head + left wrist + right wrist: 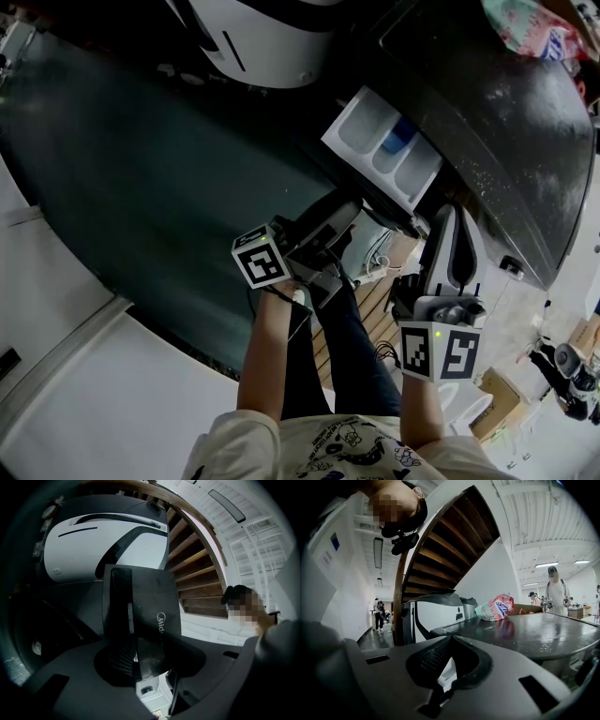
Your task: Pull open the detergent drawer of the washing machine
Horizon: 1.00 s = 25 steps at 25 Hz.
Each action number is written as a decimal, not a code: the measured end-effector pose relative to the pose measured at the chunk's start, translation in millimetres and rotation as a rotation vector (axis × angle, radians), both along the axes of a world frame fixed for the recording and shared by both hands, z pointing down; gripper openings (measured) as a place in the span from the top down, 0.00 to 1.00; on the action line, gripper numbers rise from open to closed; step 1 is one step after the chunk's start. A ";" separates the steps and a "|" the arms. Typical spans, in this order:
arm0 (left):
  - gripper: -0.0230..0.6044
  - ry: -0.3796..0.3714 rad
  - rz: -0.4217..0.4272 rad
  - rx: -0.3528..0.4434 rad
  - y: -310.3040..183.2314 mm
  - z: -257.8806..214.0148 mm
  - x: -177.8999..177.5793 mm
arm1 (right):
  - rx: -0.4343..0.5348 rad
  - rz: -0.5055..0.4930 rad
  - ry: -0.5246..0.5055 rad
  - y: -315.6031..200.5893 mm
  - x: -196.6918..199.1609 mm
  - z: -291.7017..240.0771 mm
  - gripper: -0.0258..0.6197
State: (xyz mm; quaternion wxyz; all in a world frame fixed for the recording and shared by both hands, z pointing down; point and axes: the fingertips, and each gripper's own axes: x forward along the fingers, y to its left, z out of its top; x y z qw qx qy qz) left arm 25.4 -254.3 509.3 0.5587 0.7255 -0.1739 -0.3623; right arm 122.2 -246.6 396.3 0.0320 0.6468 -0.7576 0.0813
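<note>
The washing machine [497, 122] has a dark top at the upper right of the head view. Its white detergent drawer [384, 141] stands pulled out, with its compartments showing and something blue in one. My left gripper [352, 211] reaches to the drawer's near end. In the left gripper view the drawer's dark front panel [159, 602] stands between the jaws of the left gripper [136, 620], which are shut on it. My right gripper [450, 214] hangs beside the machine's front, to the right of the drawer. The right gripper [451, 639] holds nothing and its tips meet.
A pink and white bag [494, 607] lies on the machine's top [525, 630]. A large white appliance [253, 33] stands beyond on the dark floor. A wooden staircase [440, 550] rises behind. People [555, 590] stand far off. A cardboard box [497, 398] sits on the floor at right.
</note>
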 end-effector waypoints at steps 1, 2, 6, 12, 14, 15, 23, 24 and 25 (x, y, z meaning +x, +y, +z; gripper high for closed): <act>0.65 -0.001 0.001 0.001 1.9 0.1 -1.3 | 0.000 0.001 0.001 1.4 -0.7 -0.1 0.94; 0.65 -0.002 0.001 0.002 3.8 0.2 -2.4 | 0.001 0.002 0.001 2.9 -1.5 -0.1 0.94; 0.66 -0.003 0.002 0.005 10.0 0.8 -6.3 | 0.003 0.004 0.003 9.1 -4.9 0.1 0.94; 0.66 -0.017 0.001 0.003 14.8 2.2 -7.7 | -0.004 0.002 0.001 14.4 -6.3 3.4 0.94; 0.66 -0.022 0.003 0.007 17.0 1.9 -9.1 | -0.004 0.001 0.001 15.7 -7.9 3.8 0.94; 0.66 -0.025 0.004 0.010 18.5 1.7 -10.2 | -0.005 0.000 0.001 16.5 -9.2 3.7 0.94; 0.66 -0.025 0.009 0.011 19.9 4.5 -10.3 | -0.011 -0.002 0.005 14.1 -8.6 7.0 0.94; 0.66 -0.026 0.009 0.010 20.3 5.1 -10.6 | -0.011 -0.002 0.005 13.9 -8.7 7.0 0.94; 0.66 -0.026 0.009 0.009 22.6 5.3 -12.6 | -0.009 -0.002 0.005 15.6 -10.6 6.3 0.94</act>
